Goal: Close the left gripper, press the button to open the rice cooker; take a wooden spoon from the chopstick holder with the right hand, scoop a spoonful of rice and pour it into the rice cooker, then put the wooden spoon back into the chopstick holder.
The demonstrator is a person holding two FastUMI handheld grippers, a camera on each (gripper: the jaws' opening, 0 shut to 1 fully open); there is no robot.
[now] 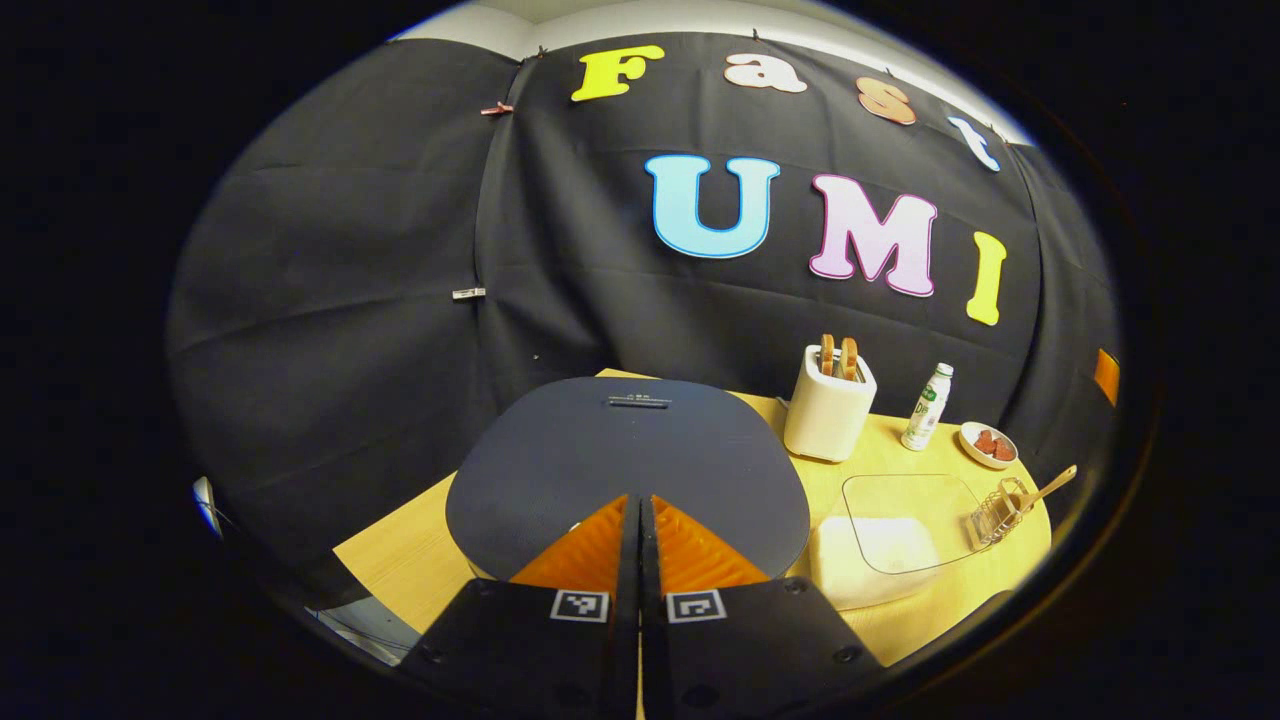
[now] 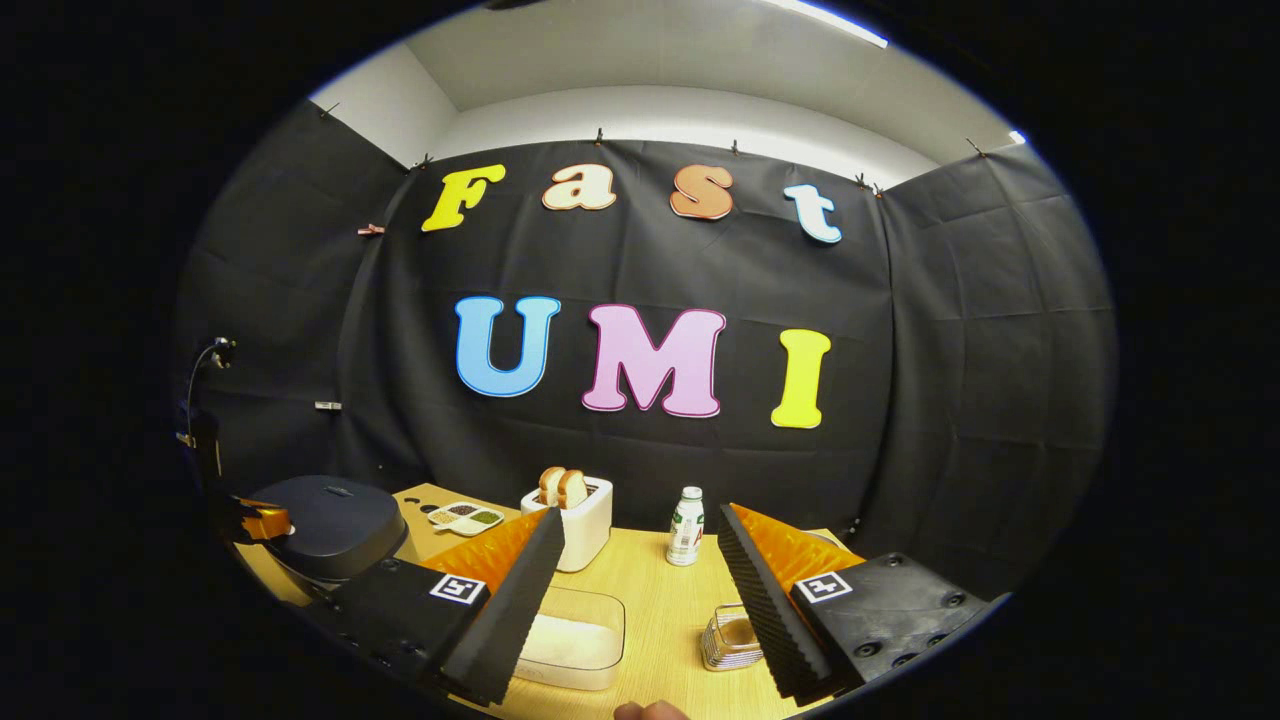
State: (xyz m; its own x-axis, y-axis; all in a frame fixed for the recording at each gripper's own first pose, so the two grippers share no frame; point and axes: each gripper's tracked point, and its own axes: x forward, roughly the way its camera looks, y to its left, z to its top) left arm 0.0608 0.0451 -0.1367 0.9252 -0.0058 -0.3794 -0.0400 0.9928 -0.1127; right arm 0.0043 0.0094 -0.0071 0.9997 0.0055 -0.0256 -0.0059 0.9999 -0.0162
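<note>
The dark rice cooker [image 1: 620, 450] stands with its lid down, right in front of my left gripper [image 1: 640, 505]. That gripper is shut with nothing between its fingers, and its tips hover over the lid's near edge. To the right, a wire chopstick holder [image 1: 995, 515] holds a wooden spoon [image 1: 1048, 489] that leans outward. A clear container of rice [image 1: 885, 545] sits between cooker and holder. My right gripper [image 2: 640, 520] is open and empty above the table. Below it are the rice container [image 2: 575, 635] and the holder [image 2: 728, 640], partly behind one finger. The cooker [image 2: 335, 525] is far left, with the left gripper [image 2: 268, 522] at its edge.
A white toaster [image 1: 828, 410] with bread, a small bottle [image 1: 928, 405] and a little plate [image 1: 988, 445] stand along the back of the wooden table [image 1: 400, 560]. A sectioned dish [image 2: 465, 516] lies behind the cooker. A fingertip [image 2: 650, 711] shows at the bottom edge.
</note>
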